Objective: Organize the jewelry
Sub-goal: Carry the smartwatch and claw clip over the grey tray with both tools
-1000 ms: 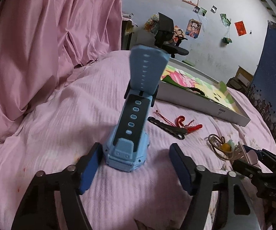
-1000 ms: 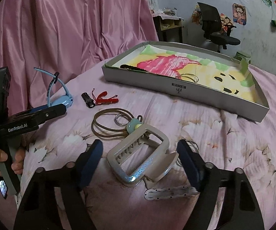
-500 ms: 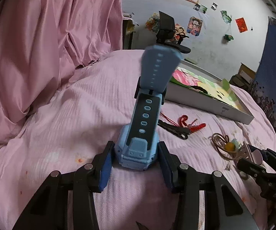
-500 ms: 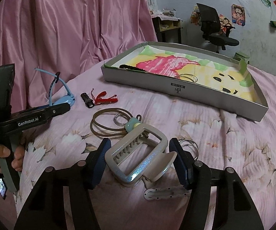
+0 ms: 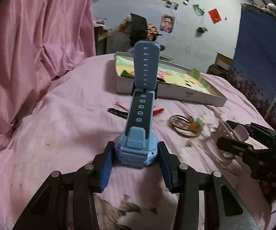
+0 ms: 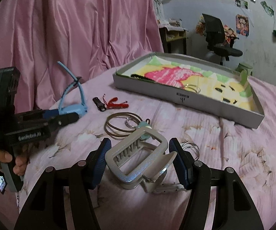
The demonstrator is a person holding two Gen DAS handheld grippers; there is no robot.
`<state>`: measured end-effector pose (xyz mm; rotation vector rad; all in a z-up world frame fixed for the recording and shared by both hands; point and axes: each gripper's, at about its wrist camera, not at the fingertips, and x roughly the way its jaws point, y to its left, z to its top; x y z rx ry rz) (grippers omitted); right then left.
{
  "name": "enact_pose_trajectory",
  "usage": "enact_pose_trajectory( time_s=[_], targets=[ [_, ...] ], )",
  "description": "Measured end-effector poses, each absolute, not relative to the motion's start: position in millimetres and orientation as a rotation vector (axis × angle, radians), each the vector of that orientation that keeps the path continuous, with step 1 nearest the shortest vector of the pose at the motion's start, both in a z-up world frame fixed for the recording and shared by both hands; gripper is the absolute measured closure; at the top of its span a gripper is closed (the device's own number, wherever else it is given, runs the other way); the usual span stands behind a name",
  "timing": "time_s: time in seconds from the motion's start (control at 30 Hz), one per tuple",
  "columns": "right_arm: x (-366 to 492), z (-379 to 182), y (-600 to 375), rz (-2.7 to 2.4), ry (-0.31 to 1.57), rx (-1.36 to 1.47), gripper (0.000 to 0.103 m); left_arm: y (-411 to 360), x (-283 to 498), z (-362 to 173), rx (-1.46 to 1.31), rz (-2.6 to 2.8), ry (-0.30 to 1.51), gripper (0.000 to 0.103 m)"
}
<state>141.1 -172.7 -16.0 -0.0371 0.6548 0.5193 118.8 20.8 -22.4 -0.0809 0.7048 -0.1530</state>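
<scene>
While hidden elsewhere, bangles (image 6: 192, 88) show in tray (image 6: 187, 99).

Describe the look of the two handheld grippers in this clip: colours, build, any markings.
Both match. The left gripper and right gripper have black forked fingers with silver pivot bolts and ribbed blue pads. Seen from the right wrist view, the left gripper's black body carries white "GenRobot.AI" lettering above a grey pistol handle. No sleeve shows.
</scene>
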Motion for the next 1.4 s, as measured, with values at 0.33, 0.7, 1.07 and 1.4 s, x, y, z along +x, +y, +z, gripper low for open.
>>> enact_pose_trajectory(
  time_s=[0.33,0.7,1.07,1.4],
  targets=[
    [137,-16,-185,0.503,0.664,-0.026,0.046,9,101,-17,-0.073,-0.195,0.658,0.061],
    [136,-11,-191,0.501,0.649,-0.014,0.046,-5,107,-2,-0.082,-0.235,0.603,0.061],
    [161,10,-213,0.466,0.600,0.042,0.046,-3,163,25,-0.143,-0.218,0.550,0.061],
    [234,27,-218,0.402,0.553,0.028,0.046,-6,248,38,-0.172,-0.184,0.578,0.061]
  ],
)
